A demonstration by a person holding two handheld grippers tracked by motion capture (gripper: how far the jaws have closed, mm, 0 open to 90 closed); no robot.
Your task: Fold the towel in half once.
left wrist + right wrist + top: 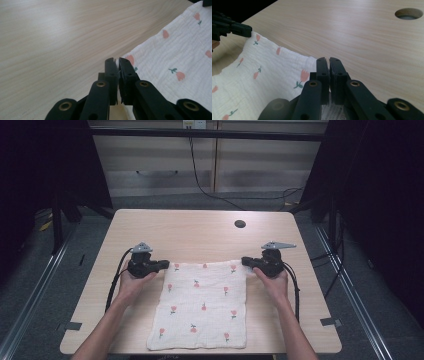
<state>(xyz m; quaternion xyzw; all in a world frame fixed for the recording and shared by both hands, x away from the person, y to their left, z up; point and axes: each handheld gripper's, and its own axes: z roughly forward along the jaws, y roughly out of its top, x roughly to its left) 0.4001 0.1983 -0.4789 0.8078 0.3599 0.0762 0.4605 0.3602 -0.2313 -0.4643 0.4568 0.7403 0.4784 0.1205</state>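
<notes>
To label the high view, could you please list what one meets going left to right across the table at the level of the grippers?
Left gripper → cloth → right gripper.

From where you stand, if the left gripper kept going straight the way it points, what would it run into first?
Probably the right gripper. The left gripper, shut on the far left corner of the white cloth, points across the table along the cloth's far edge toward it. Depth is hard to judge, so it might pass just beside.

bare table (200, 227) beyond cloth (202, 305), one hole (240, 224)
</notes>
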